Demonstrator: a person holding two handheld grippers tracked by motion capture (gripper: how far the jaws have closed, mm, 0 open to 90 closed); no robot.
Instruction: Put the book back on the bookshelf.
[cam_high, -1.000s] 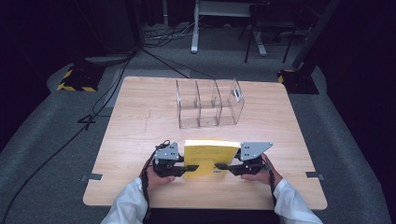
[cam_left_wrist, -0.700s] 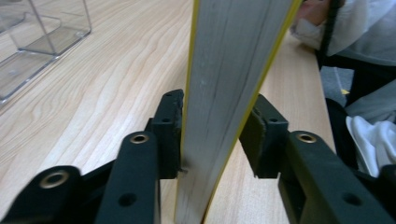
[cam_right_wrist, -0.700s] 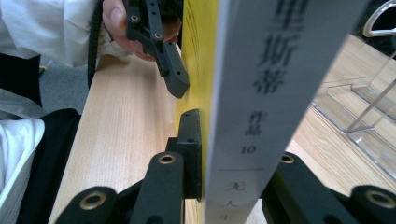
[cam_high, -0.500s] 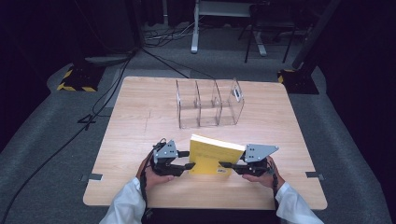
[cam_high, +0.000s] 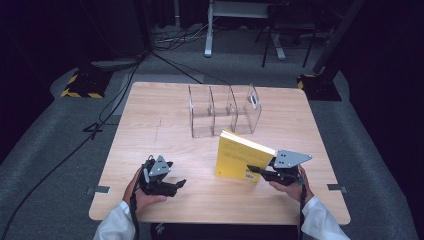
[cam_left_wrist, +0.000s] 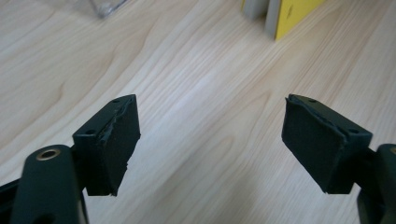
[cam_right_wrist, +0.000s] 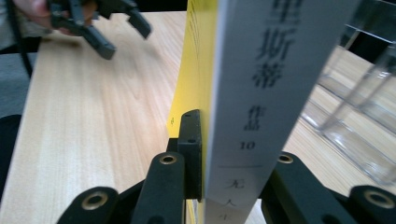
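Note:
A yellow book (cam_high: 242, 160) with a grey spine (cam_right_wrist: 275, 60) stands upright near the table's front right. My right gripper (cam_high: 256, 170) is shut on its lower spine end, one jaw on the yellow cover, the other hidden behind the spine (cam_right_wrist: 233, 158). My left gripper (cam_high: 176, 185) hangs low over the table at the front left, well apart from the book. Its jaws have just been opening and stand open with only bare wood between them (cam_left_wrist: 210, 135). The right gripper view also catches the left gripper (cam_right_wrist: 112, 28) farther off. A corner of the book (cam_left_wrist: 289, 14) is at the top of the left gripper view.
A clear plastic organizer (cam_high: 225, 110) with three upright compartments stands behind the book at the table's middle back; its wall is close on the right in the right gripper view (cam_right_wrist: 359, 116). The wooden table (cam_high: 150, 130) ends near both hands at the front. Cables cross the floor.
The book has gone from lying tilted between both grippers to standing upright at the right. The left gripper let go, opened and drew away to the left. The right gripper shifted right.

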